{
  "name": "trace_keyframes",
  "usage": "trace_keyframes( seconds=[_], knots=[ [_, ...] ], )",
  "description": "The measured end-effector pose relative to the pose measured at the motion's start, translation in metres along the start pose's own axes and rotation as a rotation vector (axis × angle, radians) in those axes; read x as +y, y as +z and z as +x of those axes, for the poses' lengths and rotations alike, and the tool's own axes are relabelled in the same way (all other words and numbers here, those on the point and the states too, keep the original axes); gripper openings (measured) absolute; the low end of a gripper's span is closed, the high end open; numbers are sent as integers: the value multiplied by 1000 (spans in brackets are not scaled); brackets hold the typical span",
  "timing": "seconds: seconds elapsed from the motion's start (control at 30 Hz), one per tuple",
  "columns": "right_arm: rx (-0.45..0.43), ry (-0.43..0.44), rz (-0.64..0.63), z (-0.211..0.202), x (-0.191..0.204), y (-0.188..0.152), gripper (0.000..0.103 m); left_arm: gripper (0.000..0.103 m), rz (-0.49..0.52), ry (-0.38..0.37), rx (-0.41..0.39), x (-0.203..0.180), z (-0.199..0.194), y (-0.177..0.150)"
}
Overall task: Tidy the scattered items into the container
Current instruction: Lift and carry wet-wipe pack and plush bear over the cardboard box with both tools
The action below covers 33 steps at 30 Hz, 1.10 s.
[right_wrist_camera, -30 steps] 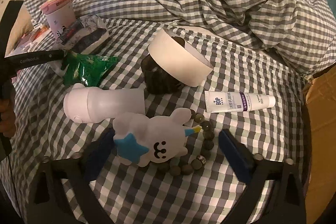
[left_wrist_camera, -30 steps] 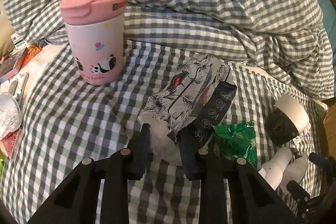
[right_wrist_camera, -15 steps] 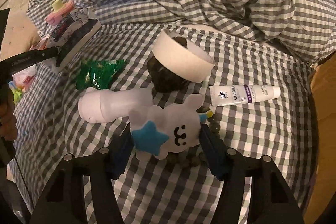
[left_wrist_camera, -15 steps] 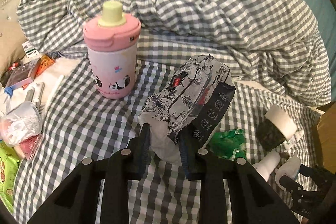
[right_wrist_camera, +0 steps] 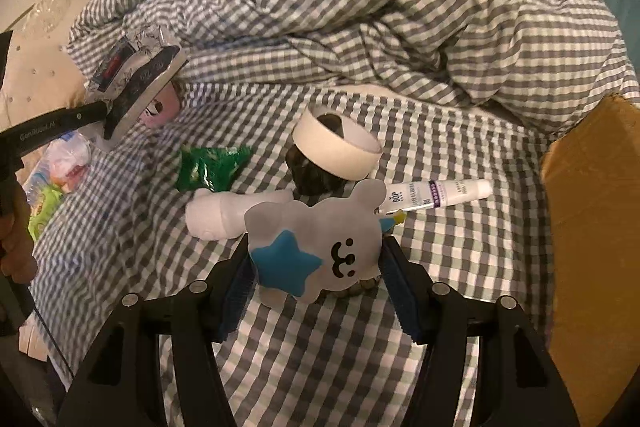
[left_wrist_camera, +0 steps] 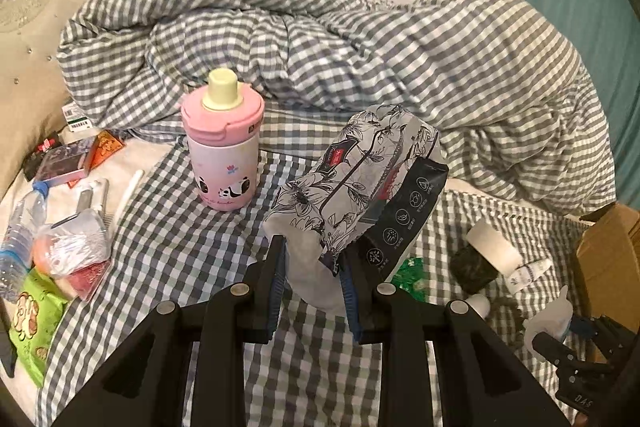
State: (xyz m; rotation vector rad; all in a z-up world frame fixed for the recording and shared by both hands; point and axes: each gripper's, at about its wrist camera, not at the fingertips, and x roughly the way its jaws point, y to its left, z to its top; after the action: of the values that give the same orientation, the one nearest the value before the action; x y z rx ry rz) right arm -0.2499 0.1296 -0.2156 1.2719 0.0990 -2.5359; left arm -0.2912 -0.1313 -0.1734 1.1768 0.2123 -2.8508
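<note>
My left gripper (left_wrist_camera: 314,259) is shut on a floral black-and-white tissue pack (left_wrist_camera: 356,187) and holds it up above the checked bed sheet; it also shows in the right wrist view (right_wrist_camera: 136,75). My right gripper (right_wrist_camera: 316,267) is shut on a white plush toy (right_wrist_camera: 320,247) with a blue star, lifted off the sheet. The cardboard box (right_wrist_camera: 592,227) stands at the right edge of the bed, and shows in the left wrist view (left_wrist_camera: 608,251).
On the sheet lie a pink panda bottle (left_wrist_camera: 222,147), a green packet (right_wrist_camera: 208,167), a white bottle (right_wrist_camera: 228,215), a dark jar with a white band (right_wrist_camera: 332,155), a toothpaste tube (right_wrist_camera: 436,193) and beads. Clutter (left_wrist_camera: 60,227) lies far left. A rumpled duvet (left_wrist_camera: 360,59) is behind.
My left gripper has risen with the tissue pack and pulled back from the pink bottle. My right gripper has shut on the plush toy and lifted it off the beads.
</note>
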Motion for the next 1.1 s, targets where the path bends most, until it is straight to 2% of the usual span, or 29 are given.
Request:
trace_keyframes(
  seconds=[0.5,1.1],
  knots=[
    [-138,-21,6,-87,-1,-3,61,26,41,-20,-110,-28,-88,-3],
    [-314,-87,27,-192,-7,-19,61,26,126,-122,-222,-87,-186,-23]
  ],
)
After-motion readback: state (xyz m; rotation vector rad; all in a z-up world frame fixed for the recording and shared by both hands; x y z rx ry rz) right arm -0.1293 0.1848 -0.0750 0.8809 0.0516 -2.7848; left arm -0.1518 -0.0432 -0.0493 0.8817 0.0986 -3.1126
